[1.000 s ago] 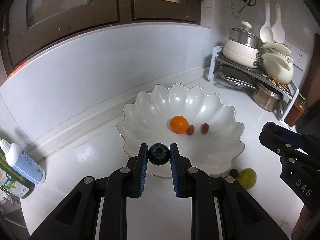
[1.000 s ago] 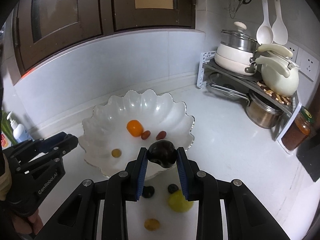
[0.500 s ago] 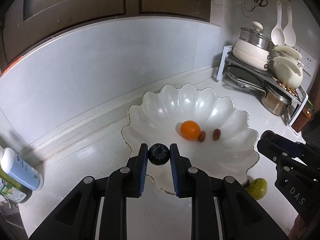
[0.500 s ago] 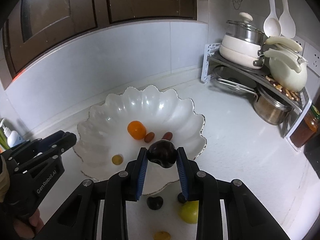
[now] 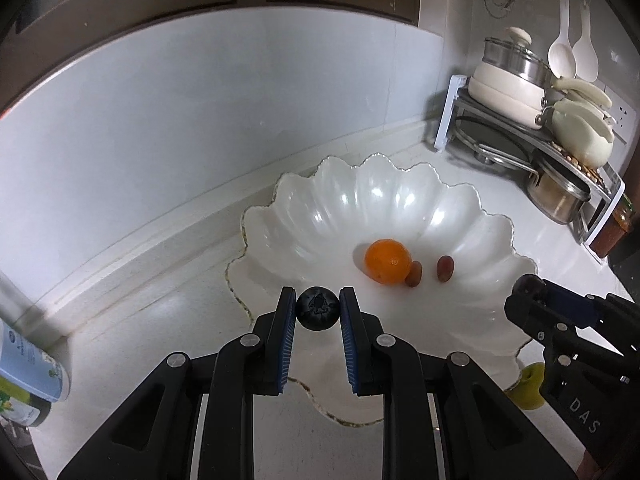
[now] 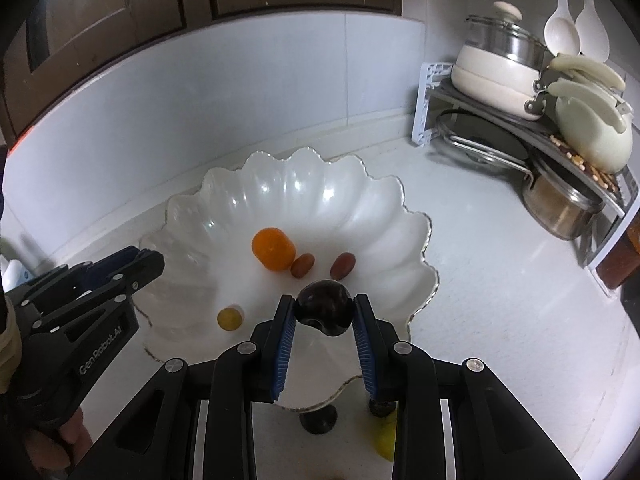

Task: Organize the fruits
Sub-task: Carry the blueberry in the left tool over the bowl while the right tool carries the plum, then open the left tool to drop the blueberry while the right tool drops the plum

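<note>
Both tongs [image 5: 318, 309] [image 6: 323, 312] clamped w/ fruit.

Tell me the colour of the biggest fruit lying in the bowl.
Orange; clearest in the right wrist view, beside two small reddish-brown fruits.

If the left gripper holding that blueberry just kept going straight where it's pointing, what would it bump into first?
Probably the inside of the white scalloped bowl. The left gripper, shut on the blueberry, points down over the near rim, left of the orange. Depth is hard to judge here.
</note>
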A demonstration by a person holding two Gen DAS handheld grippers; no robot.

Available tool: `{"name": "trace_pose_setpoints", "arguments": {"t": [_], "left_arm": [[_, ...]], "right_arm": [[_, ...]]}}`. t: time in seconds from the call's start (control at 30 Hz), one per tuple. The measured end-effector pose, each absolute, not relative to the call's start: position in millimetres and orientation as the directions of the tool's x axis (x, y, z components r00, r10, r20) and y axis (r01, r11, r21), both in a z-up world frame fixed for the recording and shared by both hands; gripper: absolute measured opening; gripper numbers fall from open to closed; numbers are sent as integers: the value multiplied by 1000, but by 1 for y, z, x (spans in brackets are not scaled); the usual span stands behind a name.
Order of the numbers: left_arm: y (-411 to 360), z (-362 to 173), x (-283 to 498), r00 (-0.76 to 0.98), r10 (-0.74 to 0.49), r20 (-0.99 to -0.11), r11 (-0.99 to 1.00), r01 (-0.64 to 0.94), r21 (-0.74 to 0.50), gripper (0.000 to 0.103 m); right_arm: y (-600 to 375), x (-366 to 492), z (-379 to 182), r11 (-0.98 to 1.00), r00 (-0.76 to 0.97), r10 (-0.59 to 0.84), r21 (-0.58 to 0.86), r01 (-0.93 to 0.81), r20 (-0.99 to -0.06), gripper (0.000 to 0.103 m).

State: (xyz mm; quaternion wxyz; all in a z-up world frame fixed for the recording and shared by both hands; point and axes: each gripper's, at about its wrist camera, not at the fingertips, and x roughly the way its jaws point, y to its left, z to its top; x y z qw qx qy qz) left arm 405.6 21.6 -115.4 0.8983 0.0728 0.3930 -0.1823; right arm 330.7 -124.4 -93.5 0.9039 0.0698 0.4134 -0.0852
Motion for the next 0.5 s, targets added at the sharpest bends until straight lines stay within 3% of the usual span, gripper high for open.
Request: {"name": "trace_pose_setpoints", "arguments": {"t": [0.33, 0.5], "left_arm": [[15, -133, 417, 589, -278, -759, 916, 401, -24, 23], [17, -135, 418, 592, -273, -759, 920, 391, -26, 40]], "right_arm": [[-125, 338, -107, 974, 617, -99, 51, 220, -781, 31], [-129, 341, -112, 973, 600, -95, 54, 226, -794, 35]]}}
